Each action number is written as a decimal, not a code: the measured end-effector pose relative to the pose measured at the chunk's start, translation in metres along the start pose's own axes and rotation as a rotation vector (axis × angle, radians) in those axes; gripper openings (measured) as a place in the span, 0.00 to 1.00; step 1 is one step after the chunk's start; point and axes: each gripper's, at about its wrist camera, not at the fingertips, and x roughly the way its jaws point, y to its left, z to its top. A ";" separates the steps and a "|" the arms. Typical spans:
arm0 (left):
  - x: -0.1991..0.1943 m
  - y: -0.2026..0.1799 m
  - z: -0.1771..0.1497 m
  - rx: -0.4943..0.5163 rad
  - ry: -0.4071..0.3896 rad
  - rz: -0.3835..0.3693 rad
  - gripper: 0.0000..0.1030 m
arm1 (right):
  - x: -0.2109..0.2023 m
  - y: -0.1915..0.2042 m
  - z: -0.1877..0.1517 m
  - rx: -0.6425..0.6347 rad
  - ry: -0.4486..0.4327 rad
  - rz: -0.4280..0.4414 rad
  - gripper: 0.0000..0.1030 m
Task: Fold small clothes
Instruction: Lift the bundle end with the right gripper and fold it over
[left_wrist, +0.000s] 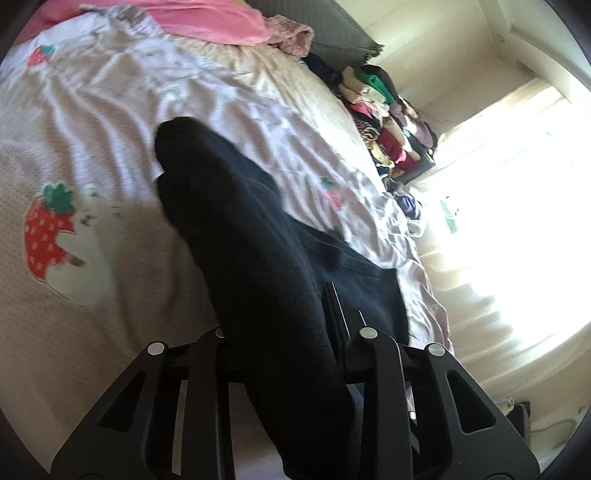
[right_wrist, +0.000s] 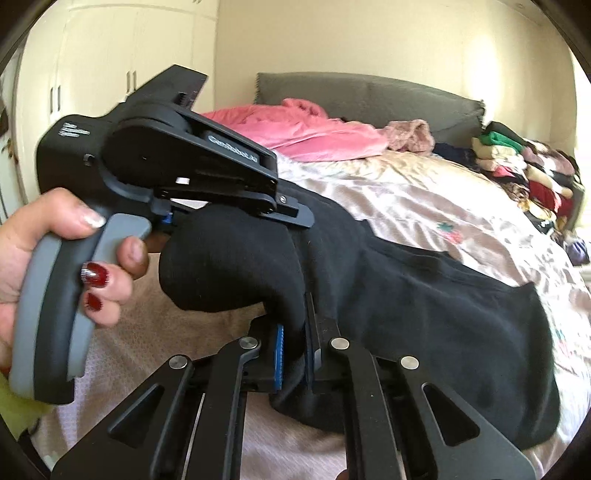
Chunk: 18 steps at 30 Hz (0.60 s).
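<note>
Black garment (right_wrist: 424, 295), pinched by both the right tool (right_wrist: 295, 354) and left tool (left_wrist: 280, 332), hangs lifted over the bed (left_wrist: 110, 110) (fold barely begun, pile waiting).

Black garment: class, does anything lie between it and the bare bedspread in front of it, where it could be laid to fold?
Nothing visible does. Both the left gripper and right gripper already clamp the black garment; the bedspread ahead looks bare, and the pink cloth lies farther back.

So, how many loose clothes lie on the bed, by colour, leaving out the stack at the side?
Black: 1, the garment both grippers hold
Pink: 1, the cloth by the headboard
Dusty pink: 1, the crumpled piece beside it
Total: 3
</note>
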 end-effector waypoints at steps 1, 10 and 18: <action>0.001 -0.010 -0.001 0.008 -0.009 0.001 0.20 | -0.007 -0.006 -0.001 0.012 -0.011 -0.013 0.07; 0.032 -0.073 -0.010 0.061 0.003 0.049 0.20 | -0.039 -0.056 -0.012 0.169 -0.018 -0.037 0.06; 0.067 -0.112 -0.022 0.118 0.052 0.093 0.20 | -0.054 -0.090 -0.029 0.277 0.008 -0.060 0.06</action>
